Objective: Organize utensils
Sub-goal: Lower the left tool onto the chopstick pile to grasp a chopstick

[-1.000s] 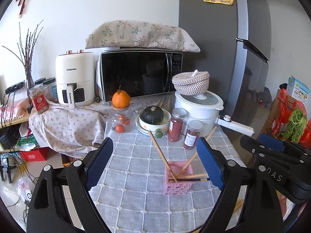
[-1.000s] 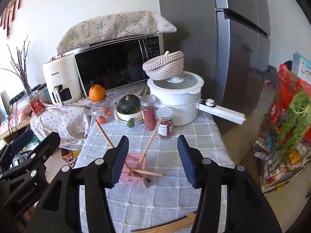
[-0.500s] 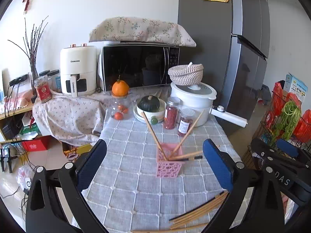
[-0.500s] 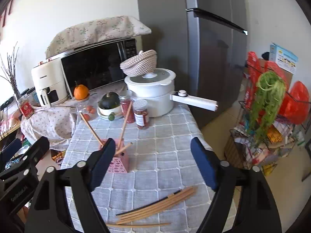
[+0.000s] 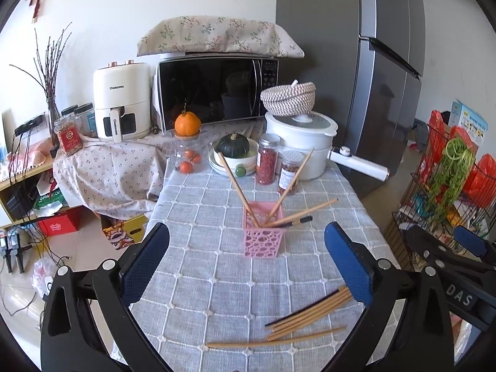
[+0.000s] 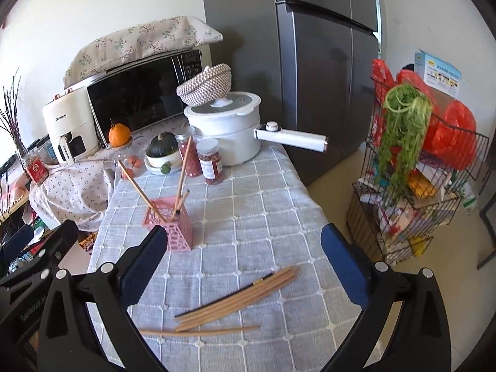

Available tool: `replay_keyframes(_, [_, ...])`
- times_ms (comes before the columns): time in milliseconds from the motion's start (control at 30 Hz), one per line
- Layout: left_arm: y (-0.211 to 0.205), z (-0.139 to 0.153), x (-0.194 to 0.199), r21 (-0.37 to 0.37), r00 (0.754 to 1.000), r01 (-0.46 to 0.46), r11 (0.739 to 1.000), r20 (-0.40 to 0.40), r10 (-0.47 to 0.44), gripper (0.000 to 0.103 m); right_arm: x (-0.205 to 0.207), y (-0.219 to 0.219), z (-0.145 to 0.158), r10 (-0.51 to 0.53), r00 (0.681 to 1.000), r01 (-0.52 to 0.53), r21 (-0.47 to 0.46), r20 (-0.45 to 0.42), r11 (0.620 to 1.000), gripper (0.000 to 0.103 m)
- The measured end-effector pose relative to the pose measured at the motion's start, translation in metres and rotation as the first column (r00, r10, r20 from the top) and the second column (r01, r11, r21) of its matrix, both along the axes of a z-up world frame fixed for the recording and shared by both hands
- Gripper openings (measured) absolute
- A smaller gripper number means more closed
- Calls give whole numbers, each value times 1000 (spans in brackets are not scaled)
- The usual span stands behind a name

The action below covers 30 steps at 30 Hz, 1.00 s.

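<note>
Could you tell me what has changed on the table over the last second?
Both grippers pulled back from the pink holder, bringing the loose chopsticks into view. The left gripper and right gripper have just been opening, nothing between them. Holder and its chopsticks stayed put.

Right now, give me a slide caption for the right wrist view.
Open right gripper above loose chopsticks on the grey tablecloth; pink holder already has some.

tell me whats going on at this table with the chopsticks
A person holds two grippers over the table, sorting chopsticks into the pink holder, which already has a few leaning in it. More loose chopsticks lie on the grey cloth near the front edge. The left gripper and right gripper have just been opening; both are wide open with nothing between their jaws.
</note>
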<state>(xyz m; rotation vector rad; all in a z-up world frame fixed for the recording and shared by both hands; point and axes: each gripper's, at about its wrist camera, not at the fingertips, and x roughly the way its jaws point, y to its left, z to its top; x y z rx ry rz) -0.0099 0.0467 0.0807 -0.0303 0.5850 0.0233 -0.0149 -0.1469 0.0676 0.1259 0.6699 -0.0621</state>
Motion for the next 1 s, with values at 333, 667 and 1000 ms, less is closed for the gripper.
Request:
replay_keyframes(333, [-14,-30,0,48,997,31,998,-77,-28,96,-19,-15,-28,-4,999,3,-13,-45,1000,97])
replay_keyframes(667, [-42,-94,27,12,906,252,968,-354,-232,96,-47,-54,-77,-125,991,125,-5,-41,992,97])
replay_keyframes(1000, [-82,-151,68,-84,751,363,928,-563,-345,96,-67,-97,-133,-208,970,212,22,-123,977,97])
